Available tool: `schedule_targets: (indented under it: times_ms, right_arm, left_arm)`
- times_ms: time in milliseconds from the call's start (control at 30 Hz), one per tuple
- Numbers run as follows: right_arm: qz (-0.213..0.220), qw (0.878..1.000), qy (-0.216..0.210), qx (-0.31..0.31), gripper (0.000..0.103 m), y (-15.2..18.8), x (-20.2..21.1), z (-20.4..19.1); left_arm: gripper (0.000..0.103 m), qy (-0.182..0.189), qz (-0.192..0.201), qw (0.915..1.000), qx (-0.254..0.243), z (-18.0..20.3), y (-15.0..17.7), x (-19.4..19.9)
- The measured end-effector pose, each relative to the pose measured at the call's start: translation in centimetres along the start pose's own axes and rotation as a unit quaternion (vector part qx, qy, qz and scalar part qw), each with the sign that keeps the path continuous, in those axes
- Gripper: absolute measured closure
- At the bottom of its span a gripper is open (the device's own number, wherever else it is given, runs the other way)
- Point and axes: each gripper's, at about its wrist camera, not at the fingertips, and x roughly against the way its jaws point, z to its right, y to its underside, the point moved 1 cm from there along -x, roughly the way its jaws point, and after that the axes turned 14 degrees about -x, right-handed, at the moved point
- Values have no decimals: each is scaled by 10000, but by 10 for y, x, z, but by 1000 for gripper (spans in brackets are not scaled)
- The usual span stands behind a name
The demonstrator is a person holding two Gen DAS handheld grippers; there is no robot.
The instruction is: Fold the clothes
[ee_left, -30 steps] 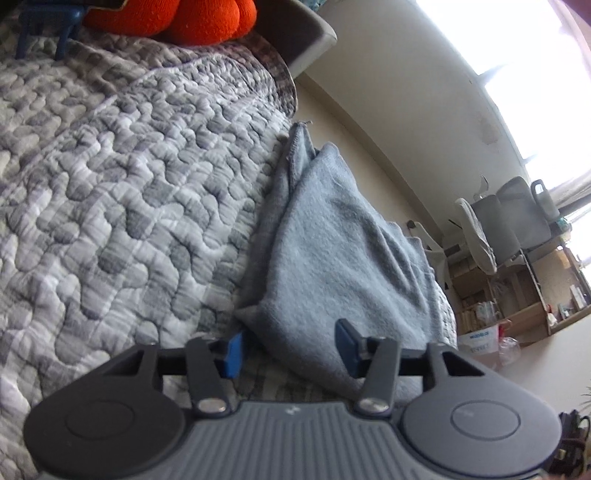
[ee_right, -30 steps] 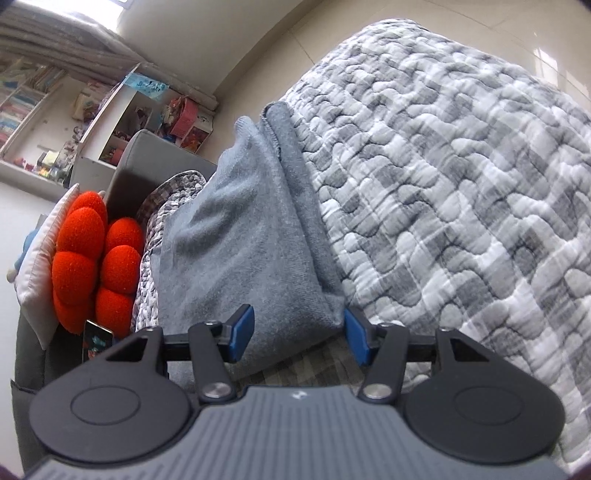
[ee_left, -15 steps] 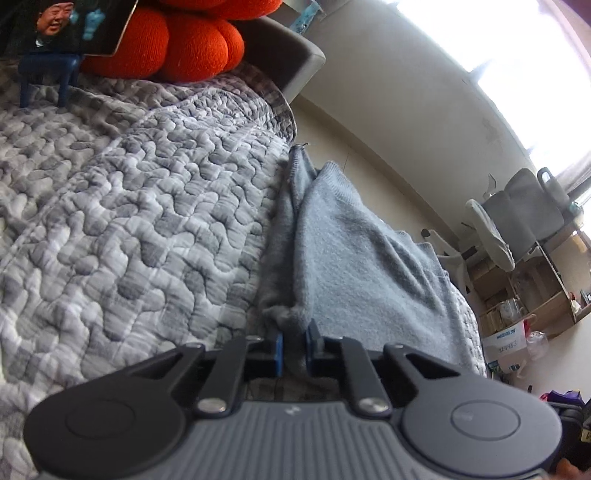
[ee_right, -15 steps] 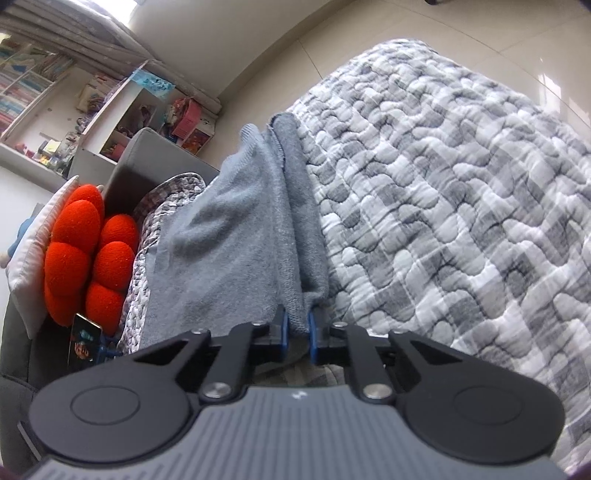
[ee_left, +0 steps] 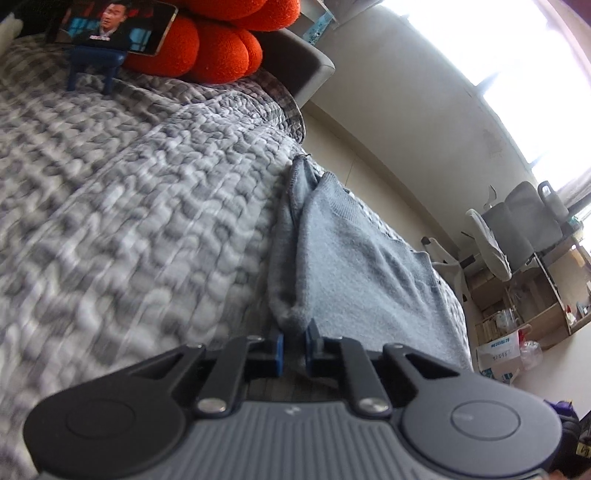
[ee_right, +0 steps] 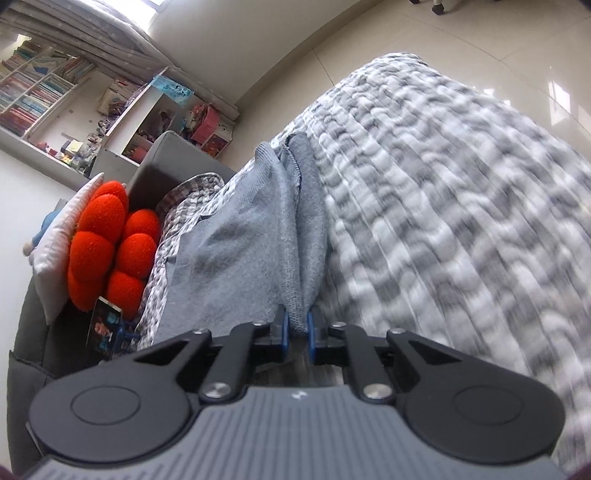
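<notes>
Grey knit sweater, lying along one edge of a bed covered in a grey-and-white quilted bedspread, with a narrow strip doubled along its inner side. Soft, fleecy, light and limp by the look of it; likely to sag and drape wherever unsupported, with enough fuzz not to slip between pads. Thick doubled corners probably the surest places to take hold.

Left gripper pressed nearly together, blue pads pinching the near corner of the doubled fabric. Right gripper likewise closed on the sweater, pinching the corner at the other end of the same edge. Bedspread blurred in both views.

Beyond the sweater: orange bobbled cushion against a grey headboard, with a phone propped on a small blue stand beside it, screen lit.

Containers: open wooden shelving near the window, contents too small to tell; white cubby shelves packed with books and toys.
</notes>
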Motion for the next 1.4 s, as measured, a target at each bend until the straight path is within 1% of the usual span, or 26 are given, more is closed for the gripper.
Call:
schedule_targets:
  times_ms: [100, 200, 267, 467, 500, 533, 600, 667, 733, 767, 933, 1000, 1067, 1133, 1200, 1233, 1300, 1333, 1400]
  right_arm:
    - [-73, 10000, 65, 6, 91, 5, 4, 4]
    - [-150, 9998, 157, 6, 91, 5, 4, 6]
    - [-202, 9996, 218, 6, 90, 5, 4, 8]
    - [-354, 9984, 435, 14, 88, 7, 2, 12]
    - [-361, 9980, 512, 47, 87, 7, 2, 12]
    - [-365, 9976, 580, 103, 83, 8, 2, 12]
    - [-360, 9966, 699, 254, 81, 9, 2, 10]
    - [-248, 9954, 813, 439, 77, 10, 3, 9]
    - [13, 9943, 826, 675, 77, 9, 9, 4]
    - [144, 9933, 832, 793, 77, 9, 13, 2]
    - [253, 9873, 666, 1422, 77, 7, 3, -17]
    - [295, 9837, 599, 1672, 77, 7, -1, -25]
    - [337, 9794, 531, 1921, 77, 6, -4, -33]
    - [212, 9750, 388, 2179, 77, 8, -17, -46]
    - [10, 9712, 249, 2371, 76, 10, -31, -58]
    - [-90, 9688, 205, 2469, 77, 10, -38, -63]
    - [-176, 9622, 265, 2706, 76, 11, -51, -73]
    - [-209, 9592, 299, 2803, 76, 11, -57, -76]
    - [-283, 9576, 347, 2845, 76, 7, -66, -75]
  left_arm:
    - [93, -95, -103, 9995, -281, 5, 16, 9]
    - [92, -194, -336, 9981, -471, 5, 24, 0]
    - [92, -159, -409, 9983, -385, 1, 22, -4]
    - [89, -171, -477, 9975, -496, -1, 20, -7]
    - [87, -171, -483, 9972, -541, -1, 20, -7]
    - [83, -193, -491, 9968, -594, 0, 19, -7]
    - [79, -223, -529, 9963, -647, 1, 17, -7]
    - [75, -319, -534, 9953, -746, 3, 15, -2]
    - [70, -515, -453, 9931, -954, 7, 12, 6]
    - [70, -606, -402, 9918, -1054, 8, 10, 9]
    - [70, -756, -179, 9871, -1398, 14, -7, 21]
    - [70, -812, -104, 9830, -1642, 21, -16, 21]
    - [70, -688, -166, 9777, -1979, 34, -24, 14]
    - [70, -381, -305, 9748, -2178, 47, -29, 3]
    - [70, -175, -502, 9705, -2352, 62, -32, -12]
    - [70, -140, -535, 9655, -2545, 70, -32, -20]
    - [70, -118, -620, 9540, -2932, 85, -32, -37]
    - [70, -128, -661, 9502, -3042, 89, -32, -47]
    - [70, -124, -736, 9466, -3137, 88, -29, -59]
